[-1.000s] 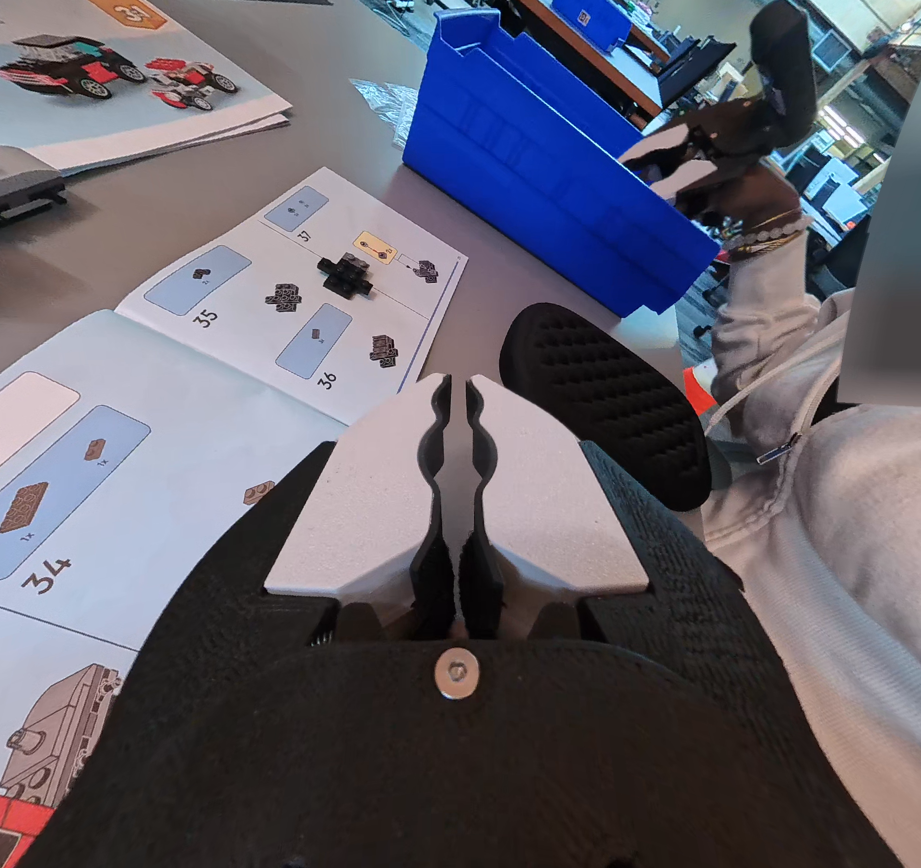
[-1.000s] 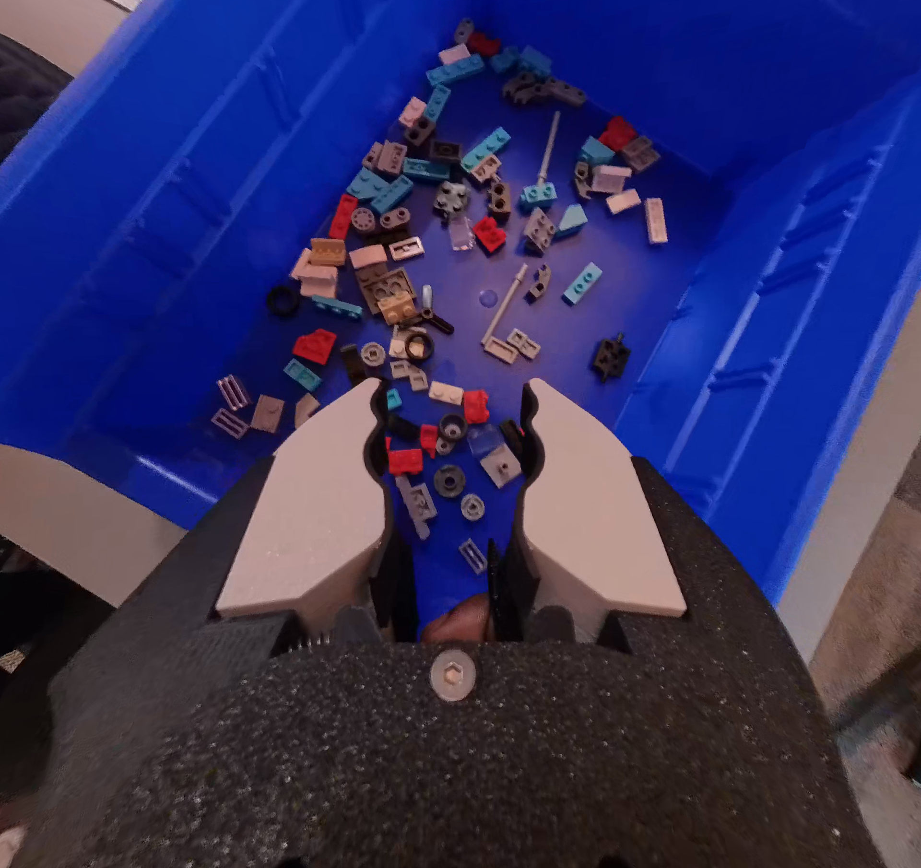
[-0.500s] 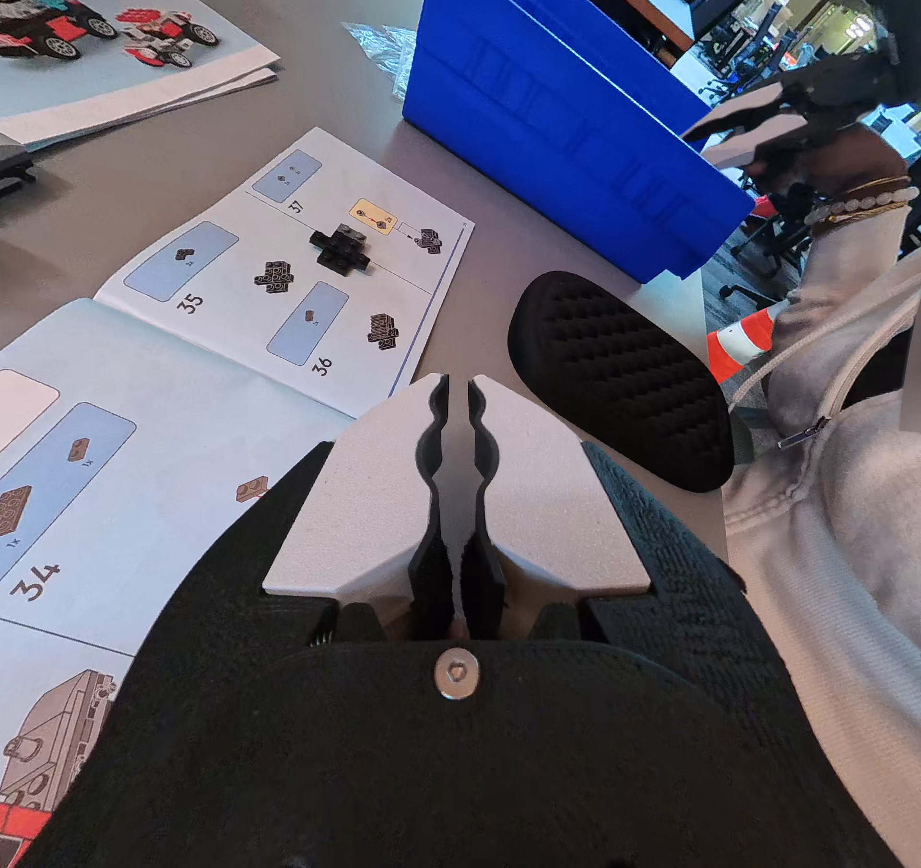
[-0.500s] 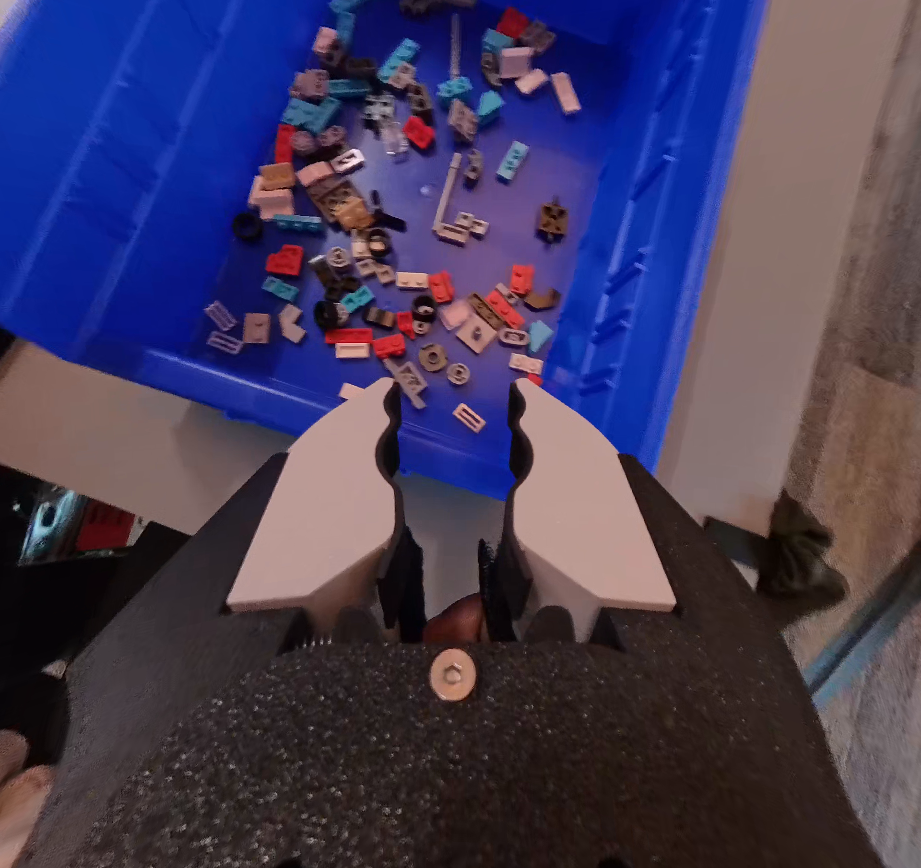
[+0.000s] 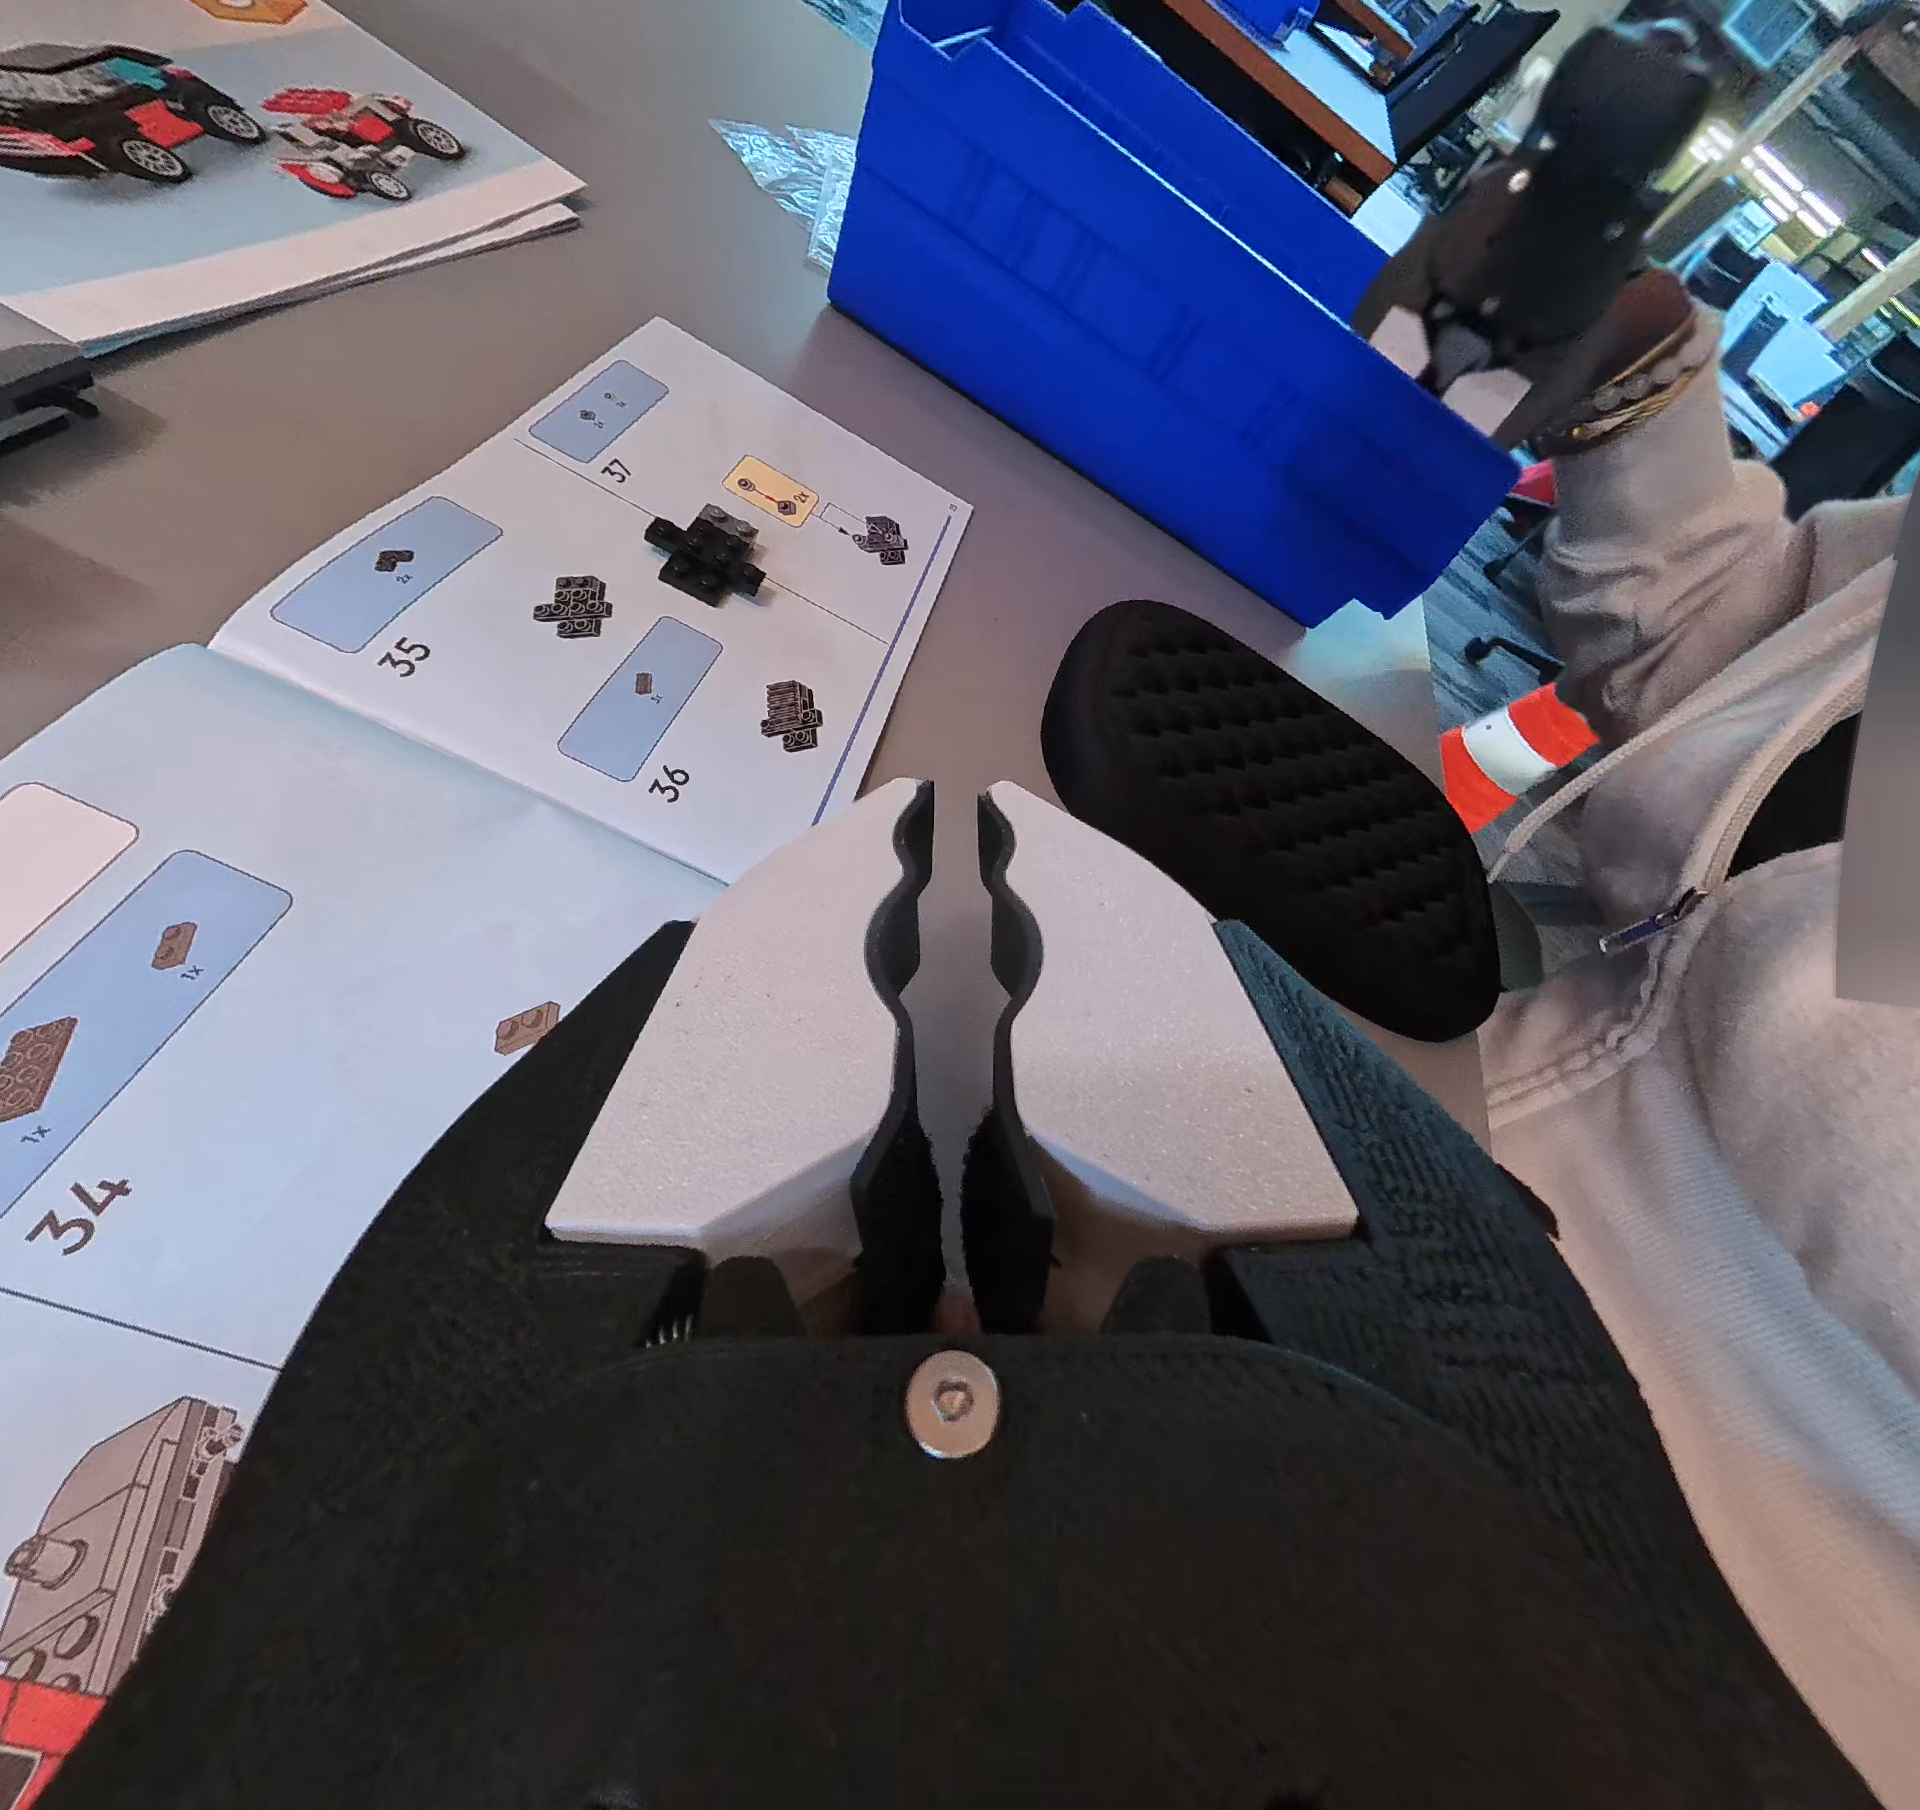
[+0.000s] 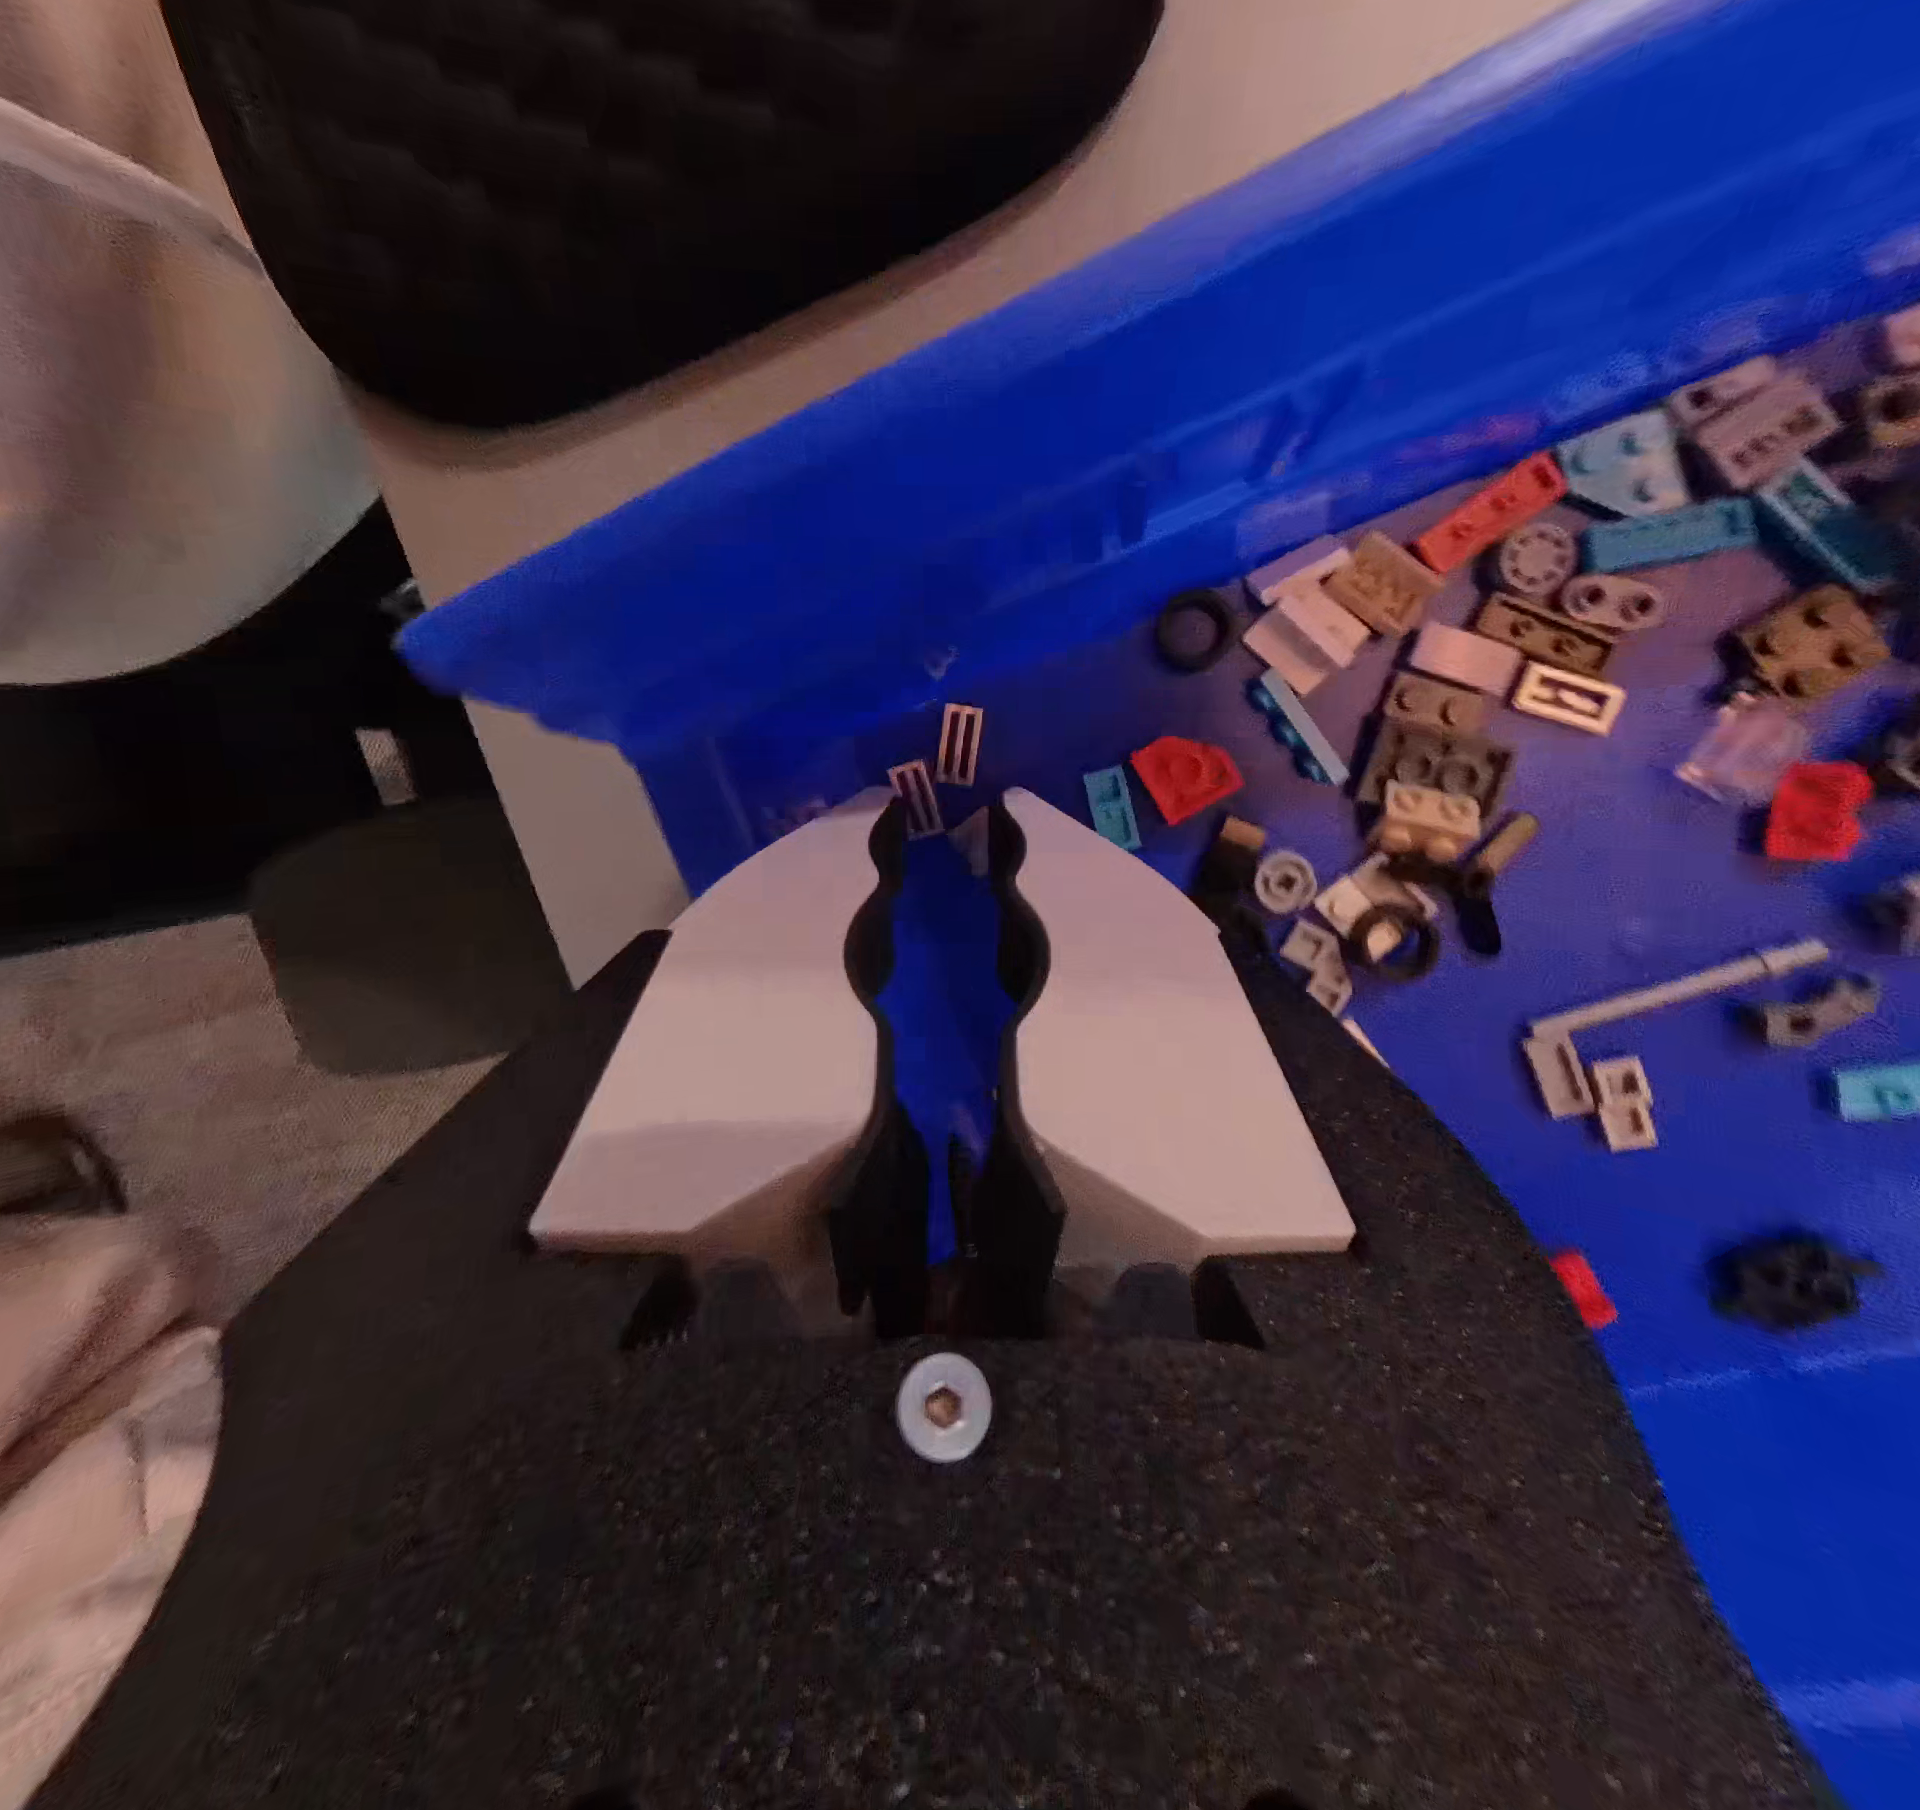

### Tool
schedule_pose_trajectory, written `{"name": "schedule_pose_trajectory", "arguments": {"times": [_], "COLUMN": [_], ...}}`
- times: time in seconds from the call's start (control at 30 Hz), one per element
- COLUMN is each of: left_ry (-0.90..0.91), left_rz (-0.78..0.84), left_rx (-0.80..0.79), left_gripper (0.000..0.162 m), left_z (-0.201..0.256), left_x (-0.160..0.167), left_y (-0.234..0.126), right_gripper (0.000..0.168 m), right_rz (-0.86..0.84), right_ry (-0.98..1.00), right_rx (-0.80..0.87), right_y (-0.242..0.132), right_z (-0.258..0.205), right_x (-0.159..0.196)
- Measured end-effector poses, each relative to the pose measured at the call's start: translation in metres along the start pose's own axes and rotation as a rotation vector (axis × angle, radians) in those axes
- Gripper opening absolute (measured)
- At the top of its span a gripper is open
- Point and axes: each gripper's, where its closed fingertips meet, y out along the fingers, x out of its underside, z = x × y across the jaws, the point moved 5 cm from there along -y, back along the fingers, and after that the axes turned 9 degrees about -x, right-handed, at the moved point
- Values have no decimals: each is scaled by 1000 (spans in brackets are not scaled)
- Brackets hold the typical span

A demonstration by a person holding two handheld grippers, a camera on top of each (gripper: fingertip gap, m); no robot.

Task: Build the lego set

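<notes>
Left gripper (image 5: 956, 804) is hovering low over the grey table (image 5: 644, 98), jaws nearly together with only a thin slit between them and nothing in it. Just ahead of it, an open instruction booklet (image 5: 499, 721) is lying flat, and a small black lego assembly (image 5: 707, 555) is sitting on its far page. A second booklet (image 5: 260, 160) showing cars is lying farther off to the left. A black textured oval pad (image 5: 1268, 815) is resting just right of the fingertips, near the table edge. A blue bin (image 5: 1122, 306) is standing beyond the pad, and a grey sleeve (image 5: 1662, 555) is reaching up beside its near end.

Right gripper (image 6: 951, 804) is pointing down into the near corner of the bin (image 6: 935, 534), jaws narrowed to a small gap with blue bin floor showing through. Two small grille tiles (image 6: 935, 773) are lying right at the fingertips; cannot tell if either is being pinched, since the view is blurred. Loose lego pieces (image 6: 1507, 721) in red, teal, grey, tan and black are lying scattered across the bin floor to the right, including a red sloped piece (image 6: 1184, 773) near the tips and a long grey bar (image 6: 1683, 991) farther right. The pad (image 6: 644, 98) is showing outside the bin at upper left.
</notes>
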Motion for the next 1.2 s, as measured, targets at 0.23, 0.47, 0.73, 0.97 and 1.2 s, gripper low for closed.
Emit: {"name": "schedule_pose_trajectory", "arguments": {"times": [0.23, 0.47, 0.73, 0.97, 1.2], "left_ry": [6, -1, 2, 6, 37], "left_rz": [27, -1, -34, 50, 53], "left_rx": [-13, -38, 2, 29, 20], "left_gripper": [8, 8, 10, 10, 10], "left_z": [0, -2, 1, 3, 5], "left_x": [-1, -1, 1, -4, -3], "left_y": [-2, 1, 2, -5, -5], "right_gripper": [14, 1, 0, 0, 0], "right_rz": [-87, 17, 161, 338, 523], "right_ry": [-7, 82, 189, 204, 222], "right_rx": [-21, -53, 141, 326, 440], "right_y": [20, 17, -27, -67, -92], "right_z": [8, 14, 13, 7, 14], "right_x": [-4, 1, -3, -23, -47]}}
